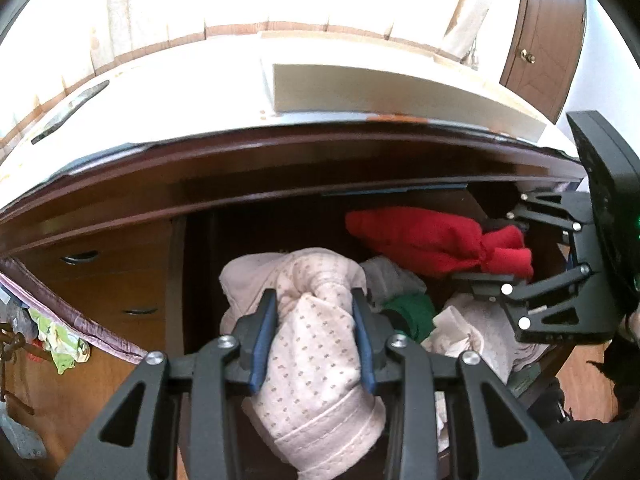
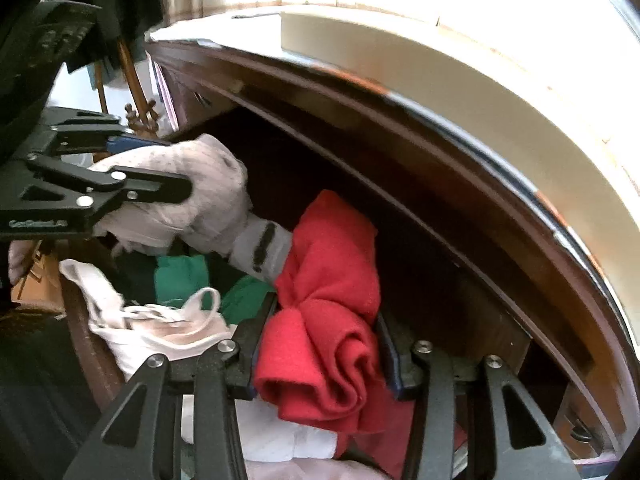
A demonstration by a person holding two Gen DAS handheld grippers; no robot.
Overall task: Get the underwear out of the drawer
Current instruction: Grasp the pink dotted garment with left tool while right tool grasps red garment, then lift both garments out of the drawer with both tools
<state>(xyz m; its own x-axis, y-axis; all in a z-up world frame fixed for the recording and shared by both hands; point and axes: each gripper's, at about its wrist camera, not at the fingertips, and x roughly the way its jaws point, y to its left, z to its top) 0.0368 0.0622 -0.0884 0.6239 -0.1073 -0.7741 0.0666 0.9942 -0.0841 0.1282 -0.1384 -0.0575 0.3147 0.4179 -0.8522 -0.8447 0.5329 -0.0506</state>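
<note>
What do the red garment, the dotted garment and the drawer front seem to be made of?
Red garment: soft, matte knit, probably cotton; it bunches in thick rolls. Dotted garment: thin, pale pink fabric with stitched hem bands, likely cotton. Drawer front: dark, glossy wood or veneer; which one is unclear.

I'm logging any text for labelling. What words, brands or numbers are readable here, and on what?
Pale embossed lettering on the black left gripper body: too blurred to read.
Faint marks on the black right gripper body: too small to read.
Nothing else bears text.
</note>
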